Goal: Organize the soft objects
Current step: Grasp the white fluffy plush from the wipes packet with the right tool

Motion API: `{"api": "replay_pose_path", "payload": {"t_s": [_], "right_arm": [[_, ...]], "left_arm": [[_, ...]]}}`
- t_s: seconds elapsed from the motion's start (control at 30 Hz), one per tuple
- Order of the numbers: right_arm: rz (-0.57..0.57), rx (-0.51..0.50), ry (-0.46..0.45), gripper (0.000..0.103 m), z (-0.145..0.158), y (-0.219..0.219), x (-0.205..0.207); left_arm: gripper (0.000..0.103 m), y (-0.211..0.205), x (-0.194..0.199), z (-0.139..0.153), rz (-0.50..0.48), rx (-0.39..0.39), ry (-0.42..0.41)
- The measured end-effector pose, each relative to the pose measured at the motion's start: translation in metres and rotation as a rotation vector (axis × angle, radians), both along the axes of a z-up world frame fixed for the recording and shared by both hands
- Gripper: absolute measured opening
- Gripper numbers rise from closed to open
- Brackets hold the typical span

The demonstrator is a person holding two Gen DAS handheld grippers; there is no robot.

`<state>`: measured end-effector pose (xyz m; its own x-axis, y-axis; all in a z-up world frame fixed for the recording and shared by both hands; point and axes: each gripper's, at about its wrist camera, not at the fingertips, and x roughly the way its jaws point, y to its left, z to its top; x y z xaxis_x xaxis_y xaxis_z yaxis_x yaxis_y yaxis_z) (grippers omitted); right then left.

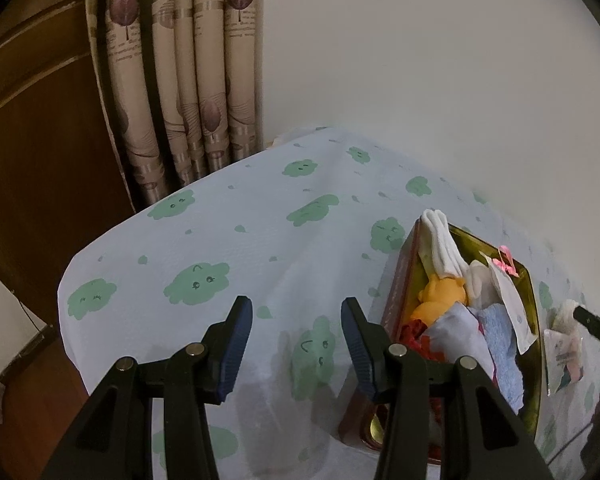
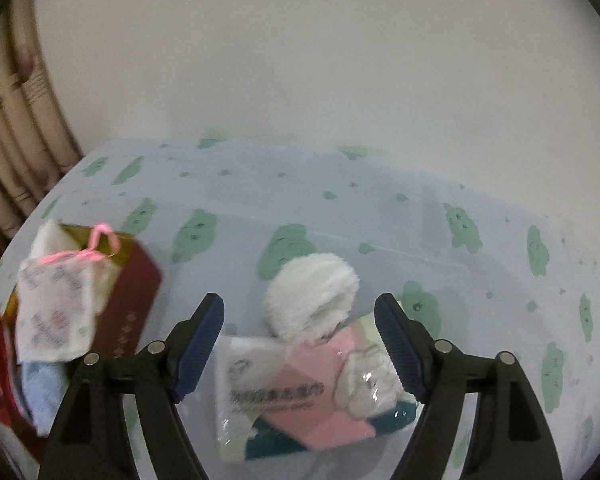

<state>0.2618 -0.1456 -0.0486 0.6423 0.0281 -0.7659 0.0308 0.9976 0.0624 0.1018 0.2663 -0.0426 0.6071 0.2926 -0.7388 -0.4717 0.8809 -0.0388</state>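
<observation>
A dark red box [image 1: 396, 280] with a gold inside stands on the cloud-print tablecloth [image 1: 228, 248]. It holds white socks [image 1: 440, 240], a yellow plush toy [image 1: 440, 296], a blue towel [image 1: 500, 344] and a white pouch with a pink string [image 1: 508, 292]. My left gripper [image 1: 296, 344] is open and empty, left of the box. My right gripper [image 2: 300, 348] is open above a plastic-wrapped pink and white packet [image 2: 300, 392] and a fluffy white item [image 2: 312, 292] on the cloth. The box [image 2: 132, 300] is to its left.
A patterned curtain [image 1: 180, 80] and a brown wooden door [image 1: 40, 140] stand behind the table's left corner. A plain white wall [image 1: 420, 60] runs behind the table. The right gripper's tip [image 1: 596, 324] shows at the right edge of the left wrist view.
</observation>
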Motion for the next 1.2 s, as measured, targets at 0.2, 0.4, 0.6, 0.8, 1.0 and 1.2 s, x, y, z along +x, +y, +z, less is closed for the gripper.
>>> {"api": "replay_pose_path", "payload": {"t_s": [0.2, 0.4, 0.6, 0.8, 1.0, 1.2], "right_arm": [[-0.015, 0.019, 0.037, 0.076, -0.020, -0.003, 0.028], [-0.011, 0.006, 0.045, 0.040, -0.038, 0.001, 0.039], [-0.021, 0.013, -0.044, 0.036, -0.021, -0.014, 0.016], [-0.089, 0.006, -0.101, 0.036, -0.002, -0.065, -0.038], [-0.199, 0.037, -0.044, 0.036, -0.022, -0.129, -0.098], [-0.199, 0.076, -0.010, 0.036, -0.033, -0.151, -0.133]], "left_arm": [[0.047, -0.012, 0.008, -0.001, -0.063, 0.026, -0.004], [0.047, -0.022, 0.014, -0.001, -0.102, 0.071, -0.005], [0.047, -0.032, 0.017, -0.003, -0.146, 0.083, 0.007], [0.047, -0.041, 0.015, -0.004, -0.190, 0.092, 0.012], [0.060, -0.063, 0.012, -0.002, -0.308, 0.091, -0.001], [0.061, -0.111, 0.006, 0.007, -0.462, 0.198, -0.039]]}}
